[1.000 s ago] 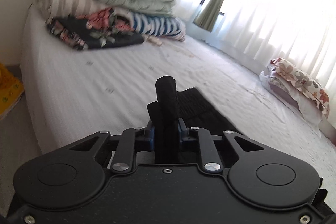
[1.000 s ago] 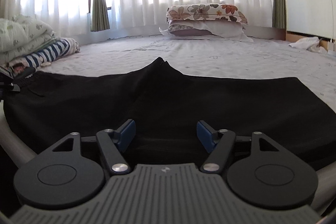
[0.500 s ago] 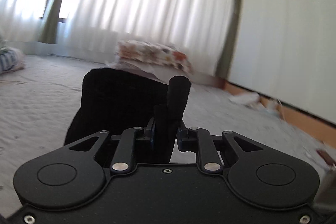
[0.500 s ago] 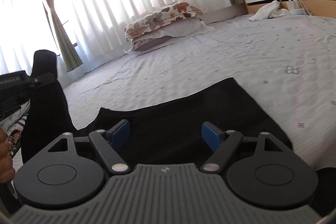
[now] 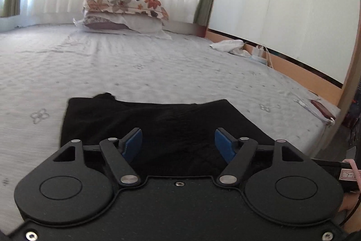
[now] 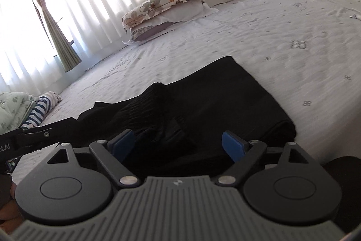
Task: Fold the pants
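The black pants [image 5: 158, 121] lie folded over on the white bed sheet [image 5: 158, 64], right in front of both grippers. My left gripper [image 5: 178, 145] is open and empty, its blue pads apart just above the near edge of the pants. My right gripper [image 6: 178, 143] is open and empty too, over the near part of the pants [image 6: 214, 92], where the cloth lies bunched with a raised fold. Part of the left gripper's black body shows at the left of the right wrist view [image 6: 33, 134].
Stacked floral pillows [image 5: 126, 12] lie at the far side by the curtains. A white cloth and chargers [image 5: 227, 45] sit at the far right edge, a phone [image 5: 321, 108] at the right edge. Folded bedding [image 6: 27, 114] lies at the left.
My left gripper carried the pinched end of the pants over to the right, laid it on the rest and opened. The right gripper stayed open and turned slightly.
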